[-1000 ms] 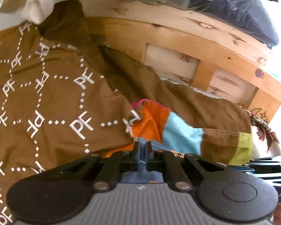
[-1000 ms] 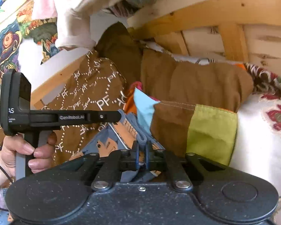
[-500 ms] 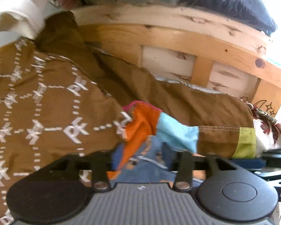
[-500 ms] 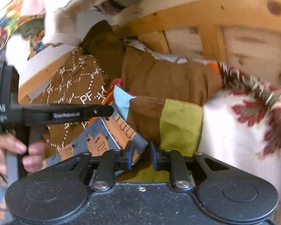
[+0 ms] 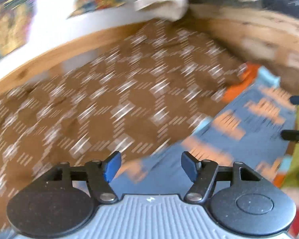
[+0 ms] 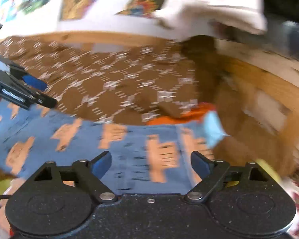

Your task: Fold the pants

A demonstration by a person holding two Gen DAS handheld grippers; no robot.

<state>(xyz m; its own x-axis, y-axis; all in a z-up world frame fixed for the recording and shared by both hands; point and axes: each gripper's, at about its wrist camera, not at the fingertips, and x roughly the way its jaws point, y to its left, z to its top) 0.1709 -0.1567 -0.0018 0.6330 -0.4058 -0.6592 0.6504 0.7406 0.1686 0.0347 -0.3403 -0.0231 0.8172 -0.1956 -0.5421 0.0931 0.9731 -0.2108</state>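
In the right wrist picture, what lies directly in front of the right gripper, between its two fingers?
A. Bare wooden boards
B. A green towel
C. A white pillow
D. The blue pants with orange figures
D: in the right wrist view the blue pants with orange figures lie spread out just beyond the open right gripper, with the brown patterned blanket behind them.
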